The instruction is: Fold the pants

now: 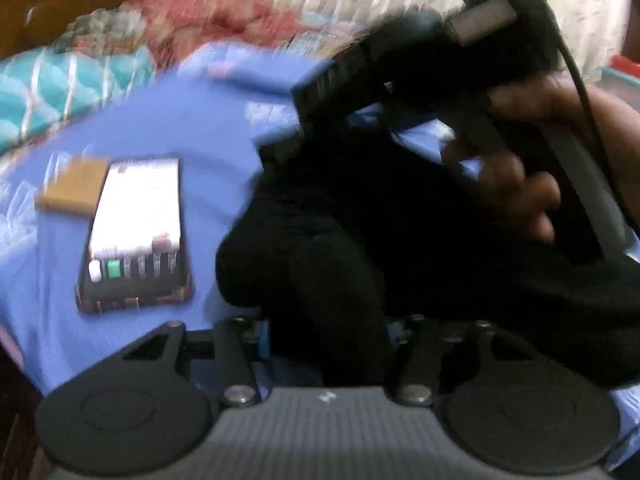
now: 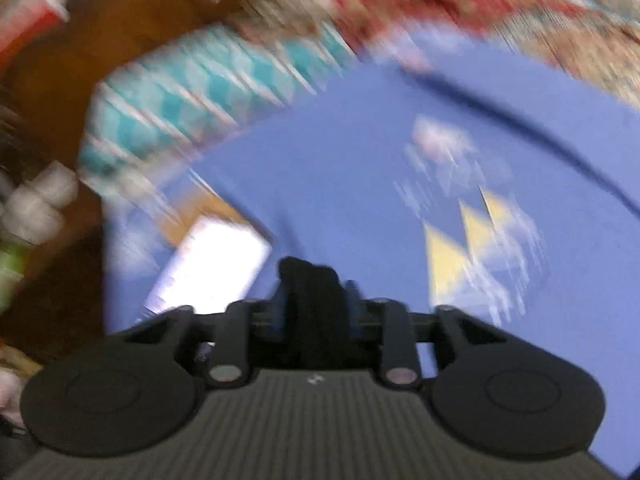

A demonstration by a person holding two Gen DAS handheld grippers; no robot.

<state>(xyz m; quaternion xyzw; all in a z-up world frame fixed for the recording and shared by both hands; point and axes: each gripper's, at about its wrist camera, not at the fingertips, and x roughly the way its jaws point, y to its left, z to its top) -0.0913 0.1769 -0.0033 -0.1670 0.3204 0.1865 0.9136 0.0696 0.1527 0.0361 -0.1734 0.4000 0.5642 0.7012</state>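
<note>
The black pants [image 1: 360, 240] hang bunched over a blue bedsheet [image 1: 192, 128] in the left wrist view. My left gripper [image 1: 326, 332] is shut on a fold of the black pants. The other handheld gripper, held by a hand [image 1: 532, 184], sits above and to the right of the pants in that view. In the right wrist view my right gripper [image 2: 314, 304] is shut on a small tuft of the black pants [image 2: 310, 280], held above the blue bedsheet [image 2: 360, 184]. Both views are motion-blurred.
A phone with a lit screen [image 1: 136, 236] lies on the sheet at left, next to a tan card [image 1: 72, 188]; the phone also shows in the right wrist view [image 2: 212, 264]. A teal patterned pillow [image 1: 60, 88] and a red floral blanket [image 1: 224, 16] lie behind.
</note>
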